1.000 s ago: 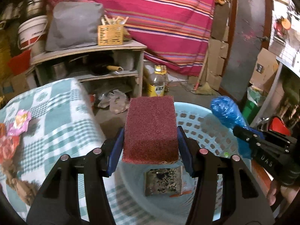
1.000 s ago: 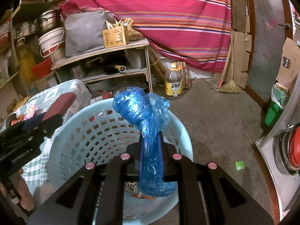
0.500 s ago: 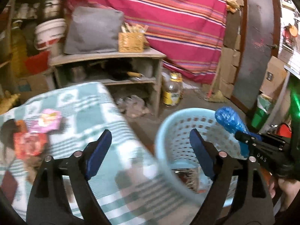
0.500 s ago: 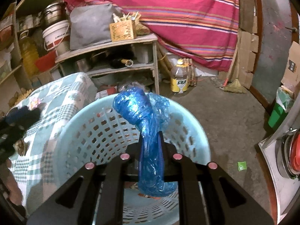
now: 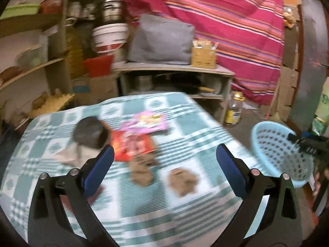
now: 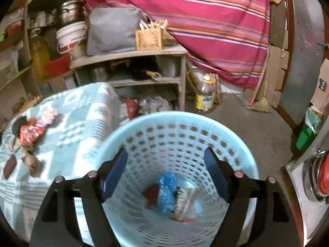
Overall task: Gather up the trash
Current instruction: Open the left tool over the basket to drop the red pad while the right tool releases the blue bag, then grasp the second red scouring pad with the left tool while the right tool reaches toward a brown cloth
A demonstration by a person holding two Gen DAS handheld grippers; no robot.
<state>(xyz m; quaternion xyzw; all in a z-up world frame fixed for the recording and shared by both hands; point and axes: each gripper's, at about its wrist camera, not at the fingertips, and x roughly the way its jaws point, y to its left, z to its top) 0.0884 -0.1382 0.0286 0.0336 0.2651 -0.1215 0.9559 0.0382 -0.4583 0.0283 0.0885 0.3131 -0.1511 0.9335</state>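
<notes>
I see a cluttered home storeroom: wooden shelves (image 5: 37, 65) holding pots and a bucket (image 6: 71, 38), a striped cloth (image 6: 205, 20) backdrop, stacked cardboard (image 6: 276, 57).

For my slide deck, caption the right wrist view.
Open right gripper above the blue basket, blue bag lying inside.

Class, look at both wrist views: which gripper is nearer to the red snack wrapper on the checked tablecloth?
Left. The left gripper hangs open just short of the red snack wrapper; the right gripper is open over the blue basket, beside the table.
</notes>
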